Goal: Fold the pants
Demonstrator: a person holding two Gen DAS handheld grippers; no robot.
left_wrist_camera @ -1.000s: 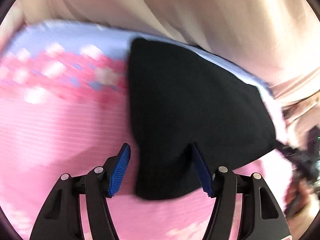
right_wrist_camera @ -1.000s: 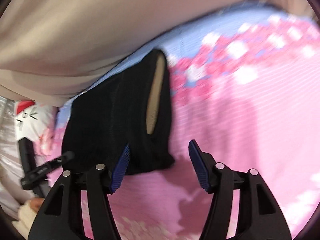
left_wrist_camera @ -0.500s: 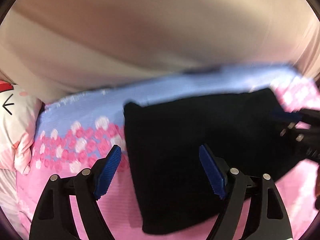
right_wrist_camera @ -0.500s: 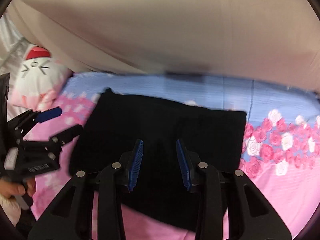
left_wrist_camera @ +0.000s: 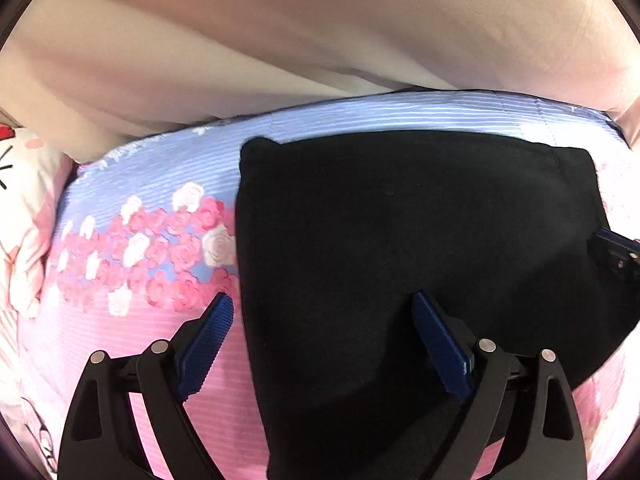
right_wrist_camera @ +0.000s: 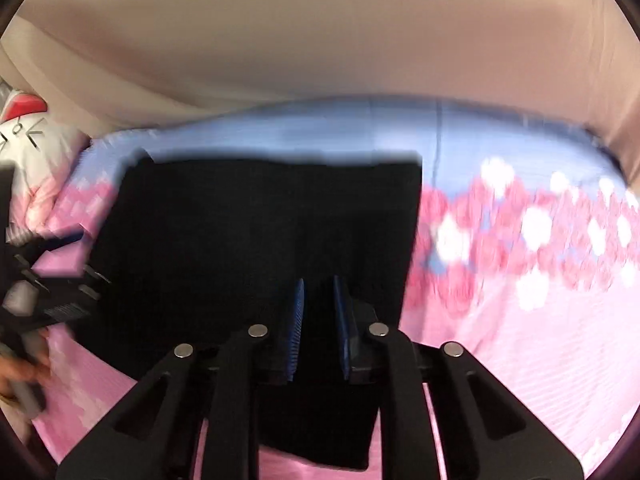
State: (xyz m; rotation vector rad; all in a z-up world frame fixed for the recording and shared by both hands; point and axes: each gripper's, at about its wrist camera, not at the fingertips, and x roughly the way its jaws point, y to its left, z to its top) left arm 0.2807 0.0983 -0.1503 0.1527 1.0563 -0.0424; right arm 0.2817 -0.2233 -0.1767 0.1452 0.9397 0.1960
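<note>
The black pants (left_wrist_camera: pixel 400 248) lie folded into a compact block on the pink and blue flowered bedspread (left_wrist_camera: pixel 152 248). My left gripper (left_wrist_camera: pixel 320 340) is open and hovers over the block's near left part, holding nothing. In the right wrist view the pants (right_wrist_camera: pixel 260 240) fill the middle, blurred. My right gripper (right_wrist_camera: pixel 318 324) hovers over them with its blue pads close together and a narrow gap between them; nothing is between the pads. The right gripper also shows at the right edge of the left wrist view (left_wrist_camera: pixel 618 256). The left gripper shows at the left edge of the right wrist view (right_wrist_camera: pixel 48 280).
A beige curtain or sheet (left_wrist_camera: pixel 320 40) hangs along the bed's far side. A white and pink cartoon pillow (left_wrist_camera: pixel 20 208) lies at the left; it also shows in the right wrist view (right_wrist_camera: pixel 28 148). Bedspread extends to the right of the pants (right_wrist_camera: pixel 540 280).
Both grippers have let go of the pants and swung back to face the folded block. The right gripper's pads have closed from wide apart to nearly together. The left stays open.
</note>
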